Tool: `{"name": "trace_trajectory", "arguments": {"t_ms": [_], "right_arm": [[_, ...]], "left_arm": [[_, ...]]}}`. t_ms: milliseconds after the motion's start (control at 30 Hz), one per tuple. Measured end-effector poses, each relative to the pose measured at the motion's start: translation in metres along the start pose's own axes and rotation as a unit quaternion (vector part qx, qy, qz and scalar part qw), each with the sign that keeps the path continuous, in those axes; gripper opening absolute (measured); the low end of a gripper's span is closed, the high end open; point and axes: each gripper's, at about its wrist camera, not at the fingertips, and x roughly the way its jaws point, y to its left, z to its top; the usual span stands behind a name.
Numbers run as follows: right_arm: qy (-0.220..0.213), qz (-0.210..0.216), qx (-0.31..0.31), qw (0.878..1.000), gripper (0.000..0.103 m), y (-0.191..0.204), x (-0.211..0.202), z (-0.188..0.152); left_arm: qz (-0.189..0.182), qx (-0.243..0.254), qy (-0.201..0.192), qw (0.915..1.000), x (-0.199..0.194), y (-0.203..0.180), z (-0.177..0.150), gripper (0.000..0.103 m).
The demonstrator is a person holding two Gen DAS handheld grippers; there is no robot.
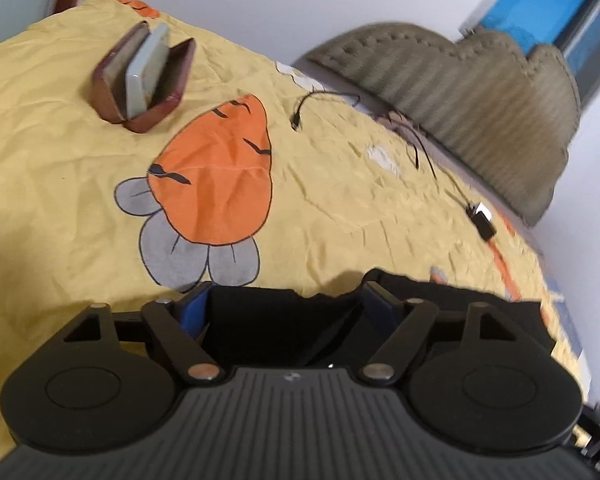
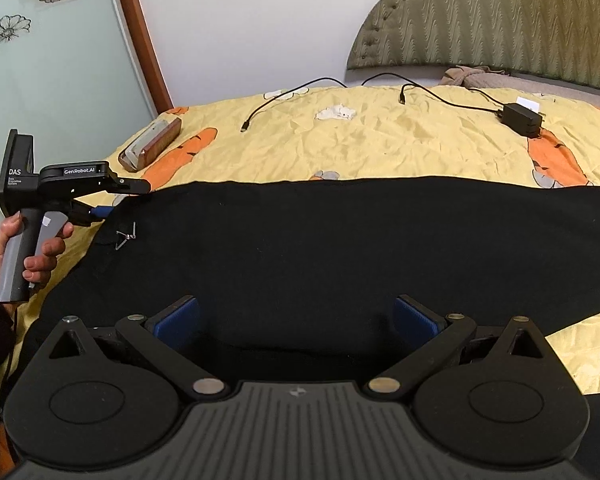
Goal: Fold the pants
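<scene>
While the black pants (image 2: 320, 248) lay spread flat on the yellow carrot-print bedsheet (image 2: 380, 140), their long axis ran from side to side across the right wrist view, roughly parallel to the padded headboard (image 2: 500, 20) at the far end of the bed. Which end was the waist could not be told, since the cloth was plain black and showed few details; a small silvery mark sat near the end closest to the left gripper (image 2: 112, 202).

That left gripper, held by a hand (image 2: 28, 252) on its grey handle, reached in level at the end of the pants farthest from the charger brick (image 2: 520, 120). In its own view the left gripper (image 1: 288, 300) had its blue-padded fingers (image 1: 194, 312) standing well apart, with the black edge of the pants lying between them. Whether the pads pressed on the cloth could not be told.

On the near side of the pants, away from the headboard, the right gripper (image 2: 296, 320) hung over the cloth with its fingers (image 2: 180, 320) wide apart. Black fabric lay between and under them, yet the pads gripped nothing.

Between the pants and the headboard lay black cables (image 2: 284, 100) and the charger brick. A brown case (image 2: 152, 144) rested near the far corner of the bed.
</scene>
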Motion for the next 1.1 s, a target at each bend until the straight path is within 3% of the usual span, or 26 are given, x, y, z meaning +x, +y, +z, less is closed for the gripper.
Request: {"name": "trace_trajectory", "arguments": {"t_ms": [67,267,400,433,467,767,933,1100], "right_arm": [[0.004,-0.002,-0.005,1.0,0.103,0.0,0.006,0.0],[0.013,0.0,0.003,1.0,0.103,-0.005,0.013,-0.002],[0.014,-0.003,0.0,1.0,0.103,-0.006,0.018,-0.002],[0.015,-0.002,0.001,1.0,0.103,-0.007,0.019,-0.002],[0.016,0.001,0.002,1.0,0.103,-0.008,0.02,-0.002],[0.014,-0.004,0.01,1.0,0.103,-0.019,0.021,-0.003],[-0.002,0.008,0.034,0.999,0.103,-0.027,0.018,0.0],[0.005,0.045,0.109,0.993,0.103,-0.047,0.023,0.011]], "left_arm": [[0.002,0.006,-0.006,1.0,0.002,0.0,0.002,0.074],[-0.038,-0.066,-0.001,0.9971,0.003,0.025,0.011,0.074],[-0.039,-0.018,0.006,0.999,0.006,0.009,0.006,0.073],[-0.037,-0.007,0.009,0.9992,0.005,0.004,0.004,0.063],[-0.039,0.006,0.012,0.9991,0.004,-0.001,0.003,0.041],[0.033,0.093,-0.015,0.995,-0.011,-0.037,-0.005,0.034],[0.032,0.135,-0.031,0.9899,-0.034,-0.063,-0.017,0.033],[-0.015,0.14,-0.053,0.9887,-0.071,-0.084,-0.037,0.033]]}}
